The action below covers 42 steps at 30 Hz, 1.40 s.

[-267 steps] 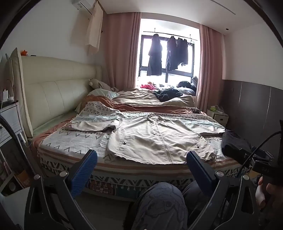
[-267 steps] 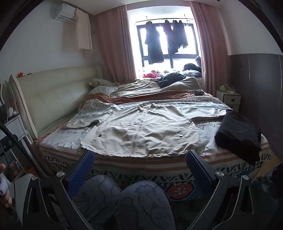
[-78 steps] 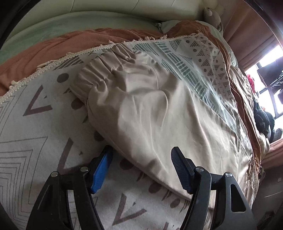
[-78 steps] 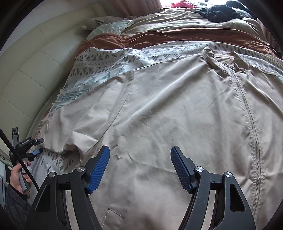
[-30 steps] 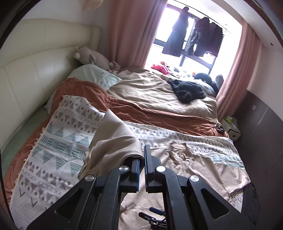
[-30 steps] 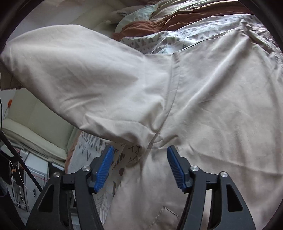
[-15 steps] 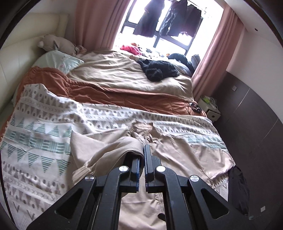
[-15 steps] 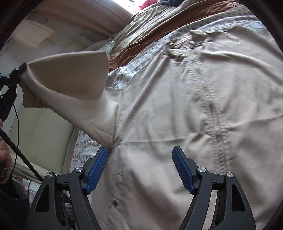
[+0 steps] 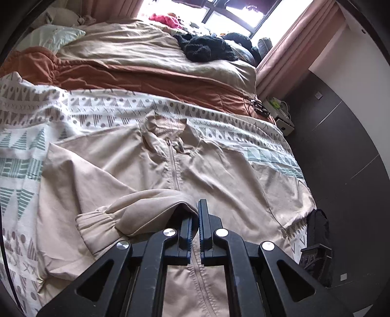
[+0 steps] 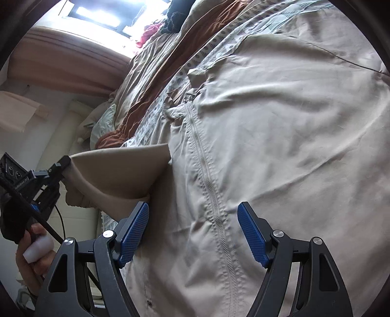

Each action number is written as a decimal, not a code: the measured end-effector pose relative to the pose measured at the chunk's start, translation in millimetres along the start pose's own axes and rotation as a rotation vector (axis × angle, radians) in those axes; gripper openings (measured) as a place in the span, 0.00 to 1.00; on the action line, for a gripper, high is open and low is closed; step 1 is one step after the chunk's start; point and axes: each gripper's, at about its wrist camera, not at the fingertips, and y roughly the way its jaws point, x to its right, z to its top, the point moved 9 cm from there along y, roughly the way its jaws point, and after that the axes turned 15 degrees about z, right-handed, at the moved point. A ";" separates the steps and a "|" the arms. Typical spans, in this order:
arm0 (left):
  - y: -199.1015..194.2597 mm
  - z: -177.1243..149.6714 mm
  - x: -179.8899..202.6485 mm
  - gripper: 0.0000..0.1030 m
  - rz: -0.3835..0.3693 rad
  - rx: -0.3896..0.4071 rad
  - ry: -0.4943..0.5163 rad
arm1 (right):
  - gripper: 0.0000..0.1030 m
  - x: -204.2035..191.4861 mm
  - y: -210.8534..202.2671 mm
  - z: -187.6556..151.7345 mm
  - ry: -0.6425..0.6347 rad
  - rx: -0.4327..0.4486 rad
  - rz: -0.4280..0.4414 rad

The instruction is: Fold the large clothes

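Left gripper [image 9: 198, 214] pinches sleeve [image 9: 136, 209] — over jacket [image 9: 219, 175] zipper

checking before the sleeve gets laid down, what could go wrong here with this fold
The left tool pinches only a small bit of the sleeve, so it could slip out and drop crooked. The cuff hangs bunched and may land crumpled on the jacket. The right tool hovers open over the zipper, pinning nothing, so the body could drag.

We see a bed [image 9: 73, 114] w/ patterned blanket, rust-brown quilt [image 9: 151, 83] & beige duvet [image 9: 136, 46] behind. Bright window [image 9: 234, 14] at far end, pink curtain [image 9: 292, 44] on the right. Dark floor [image 9: 346, 156]; small white bedside cabinet [image 9: 284, 123] nr the curtain.
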 end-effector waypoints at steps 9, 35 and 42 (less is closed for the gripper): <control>46.7 -67.8 22.6 0.69 -0.040 -0.107 -0.018 | 0.75 29.4 -35.3 14.0 0.072 0.083 -0.074; -43.3 -158.2 -138.6 1.00 0.082 0.161 -0.525 | 0.75 -59.2 -0.8 -47.0 -0.246 -0.001 -0.068; -52.0 -163.1 -188.2 0.96 0.098 0.206 -0.610 | 0.75 -81.7 20.0 -67.6 -0.388 -0.025 -0.023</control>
